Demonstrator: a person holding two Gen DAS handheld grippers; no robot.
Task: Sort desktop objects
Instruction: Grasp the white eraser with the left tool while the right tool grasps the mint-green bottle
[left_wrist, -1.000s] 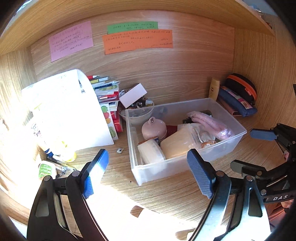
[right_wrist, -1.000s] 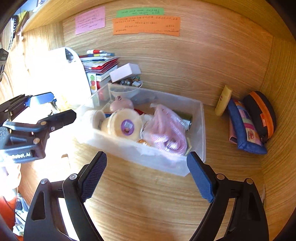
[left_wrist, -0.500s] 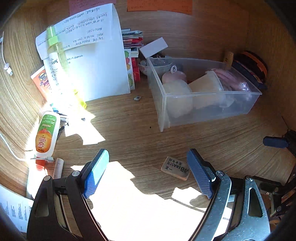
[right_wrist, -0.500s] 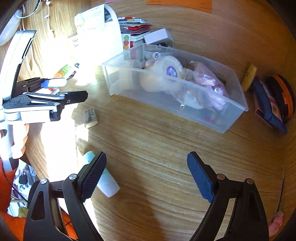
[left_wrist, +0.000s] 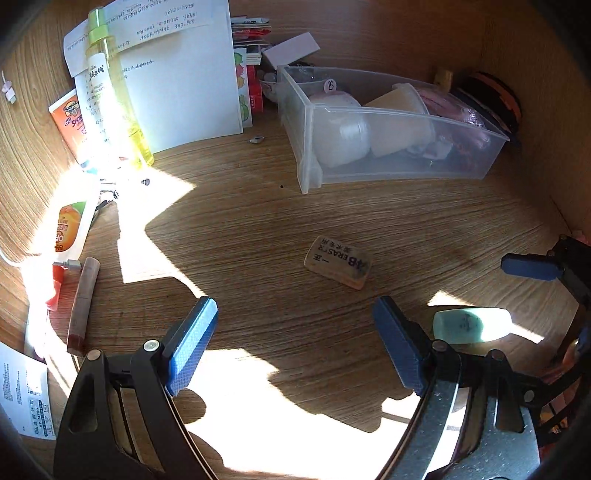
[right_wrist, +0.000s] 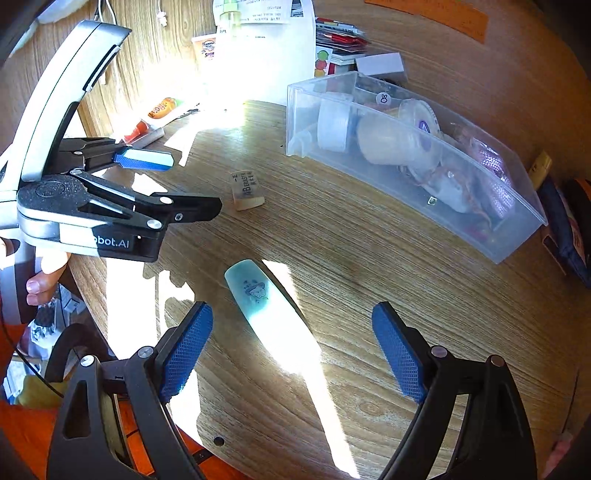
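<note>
A tan eraser (left_wrist: 338, 262) (right_wrist: 246, 190) with printed lettering lies flat on the wooden desk. My left gripper (left_wrist: 291, 339) (right_wrist: 173, 184) hovers just short of it, open and empty. A pale teal tube (right_wrist: 273, 317) (left_wrist: 472, 325) lies in a strip of sunlight near the front edge. My right gripper (right_wrist: 291, 350) stands open above it, its blue pads either side and clear of the tube. A clear plastic bin (left_wrist: 399, 170) (right_wrist: 498, 236) full of tape rolls and pouches sits behind.
A yellow spray bottle (left_wrist: 110, 96), white papers (left_wrist: 184, 74), an orange tube (left_wrist: 68, 229) and a brown stick (left_wrist: 83, 299) crowd the left. Stacked booklets (left_wrist: 251, 55) stand at the back wall; pencil cases (right_wrist: 565, 229) lie right of the bin. A hand (right_wrist: 44, 273) holds the left gripper.
Both grippers have tipped down and sunk toward the desk. The eraser and the teal tube have come into view. Both stay wide open.
</note>
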